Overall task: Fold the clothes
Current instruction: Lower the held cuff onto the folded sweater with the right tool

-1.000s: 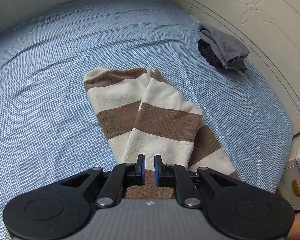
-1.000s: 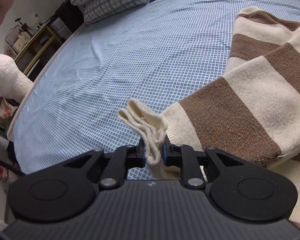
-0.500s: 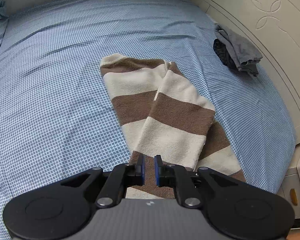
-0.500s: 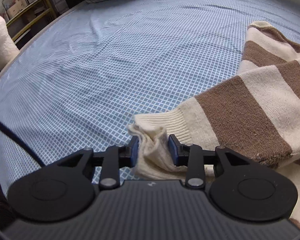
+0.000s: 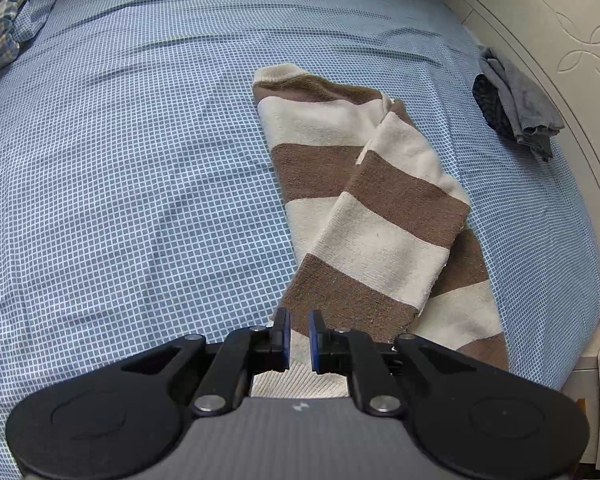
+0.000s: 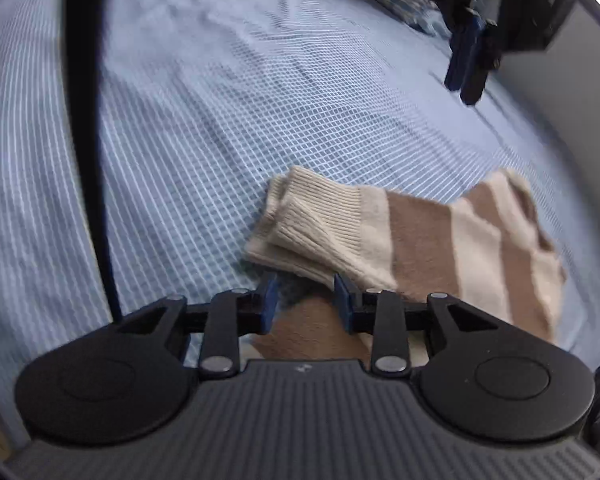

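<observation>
While folded on bedsheet (image 5: 140, 160), striped sweater (image 5: 364, 208).

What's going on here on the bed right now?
A person is folding a brown and cream striped sweater on a blue checked bed sheet, using a handheld claw in each hand. The left claw is shut, hovering at the sweater's near edge with nothing visibly pinched. The right claw is open, with the ribbed cuff lying on the sheet just beyond it. A small grey garment sits by the footboard.
</observation>
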A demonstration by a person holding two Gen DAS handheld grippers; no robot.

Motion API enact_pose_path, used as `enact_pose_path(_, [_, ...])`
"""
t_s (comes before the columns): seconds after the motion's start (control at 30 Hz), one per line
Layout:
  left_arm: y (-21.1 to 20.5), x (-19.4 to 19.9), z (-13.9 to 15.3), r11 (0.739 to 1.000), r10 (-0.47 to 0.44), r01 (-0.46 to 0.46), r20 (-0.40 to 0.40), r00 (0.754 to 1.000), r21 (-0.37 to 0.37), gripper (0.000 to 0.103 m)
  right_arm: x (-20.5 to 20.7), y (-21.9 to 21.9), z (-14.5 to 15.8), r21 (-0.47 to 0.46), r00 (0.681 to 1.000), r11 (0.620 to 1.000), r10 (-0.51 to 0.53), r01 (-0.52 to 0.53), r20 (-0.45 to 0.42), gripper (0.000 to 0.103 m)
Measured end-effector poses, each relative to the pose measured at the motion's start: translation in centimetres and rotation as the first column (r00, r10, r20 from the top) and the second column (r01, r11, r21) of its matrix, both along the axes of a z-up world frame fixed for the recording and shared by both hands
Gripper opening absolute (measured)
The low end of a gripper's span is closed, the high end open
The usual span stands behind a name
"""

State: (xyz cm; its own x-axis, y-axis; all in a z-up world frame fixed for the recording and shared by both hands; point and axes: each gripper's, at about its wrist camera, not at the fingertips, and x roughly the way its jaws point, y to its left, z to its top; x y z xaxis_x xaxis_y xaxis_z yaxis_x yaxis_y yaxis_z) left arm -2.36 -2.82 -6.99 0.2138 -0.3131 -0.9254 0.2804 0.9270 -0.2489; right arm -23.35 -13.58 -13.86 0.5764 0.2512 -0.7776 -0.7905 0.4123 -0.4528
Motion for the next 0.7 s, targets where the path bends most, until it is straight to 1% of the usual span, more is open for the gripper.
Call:
enact_pose_path(0.03, [0.3, -0.2, -0.1, 1.000, 0.017, -0.017, -0.006, 1.000, -0.007, 0.011, -0.9, -0.2, -1.1, -0.098, 0.990, 0.989, 0.117, -0.109, 0.081, 0.034])
enact_pose_path(0.07, [0.7, -0.3, -0.2, 0.999, 0.035, -0.035, -0.012, 0.999, -0.014, 0.011, -1.9, -0.5, -2.2, -0.202, 0.960, 0.958, 0.238, -0.206, 0.149, 0.034])
enact_pose_path(0.1, [1.0, -0.5, -0.3, 0.998, 0.052, -0.052, -0.018, 0.998, -0.021, 0.011, -2.4, -0.9, -3.0, -0.252, 0.931, 0.928, 0.322, -0.275, 0.172, 0.034])
enact_pose_path(0.13, [1.3, -0.6, -0.3, 0.998, 0.064, -0.065, -0.021, 0.998, -0.024, 0.011, -2.6, -1.3, -3.4, -0.267, 0.910, 0.908, 0.375, -0.322, 0.175, 0.034])
enact_pose_path(0.23, [2.3, -0.7, -0.1, 0.994, 0.100, -0.101, -0.023, 0.995, -0.039, 0.011, -2.5, -1.7, -4.0, -0.279, 0.881, 0.885, 0.431, -0.371, 0.194, 0.034])
enact_pose_path(0.3, [2.9, -0.7, 0.2, 0.992, 0.112, -0.113, -0.021, 0.993, -0.049, 0.011, -2.2, -1.8, -4.6, -0.309, 0.848, 0.862, 0.478, -0.402, 0.229, 0.034])
enact_pose_path(0.33, [3.2, -0.7, 0.2, 0.992, 0.116, -0.117, -0.020, 0.993, -0.051, 0.012, -1.9, -1.7, -4.7, -0.317, 0.839, 0.855, 0.490, -0.410, 0.235, 0.034])
enact_pose_path(0.37, [3.5, -0.7, 0.3, 0.991, 0.119, -0.120, -0.020, 0.993, -0.053, 0.012, -1.5, -1.6, -4.9, -0.322, 0.836, 0.850, 0.498, -0.417, 0.232, 0.034])
enact_pose_path(0.47, [4.1, -1.0, 0.1, 0.991, 0.124, -0.125, -0.027, 0.992, -0.040, 0.012, -0.5, -1.0, -4.9, -0.317, 0.836, 0.850, 0.500, -0.422, 0.227, 0.034])
enact_pose_path(0.53, [4.7, -1.1, -0.5, 0.991, 0.127, -0.128, -0.034, 0.991, -0.037, 0.013, -0.1, -0.8, -4.5, -0.301, 0.830, 0.853, 0.502, -0.427, 0.243, 0.034])
enact_pose_path(0.57, [5.0, -1.2, -0.6, 0.991, 0.128, -0.130, -0.039, 0.991, -0.042, 0.013, 0.1, -0.8, -4.5, -0.302, 0.829, 0.850, 0.505, -0.431, 0.239, 0.036])
enact_pose_path(0.6, [5.2, -1.4, -0.8, 0.990, 0.130, -0.131, -0.044, 0.991, -0.045, 0.013, 0.2, -0.9, -4.6, -0.311, 0.825, 0.842, 0.517, -0.441, 0.230, 0.040])
enact_pose_path(0.67, [5.5, -1.7, -1.4, 0.990, 0.131, -0.133, -0.056, 0.990, -0.040, 0.013, 0.6, -1.2, -4.9, -0.325, 0.811, 0.825, 0.542, -0.463, 0.219, 0.041])
enact_pose_path(0.7, [5.6, -1.8, -1.7, 0.991, 0.130, -0.132, -0.061, 0.990, -0.038, 0.013, 1.0, -1.2, -4.6, -0.294, 0.819, 0.827, 0.542, -0.479, 0.189, 0.041])
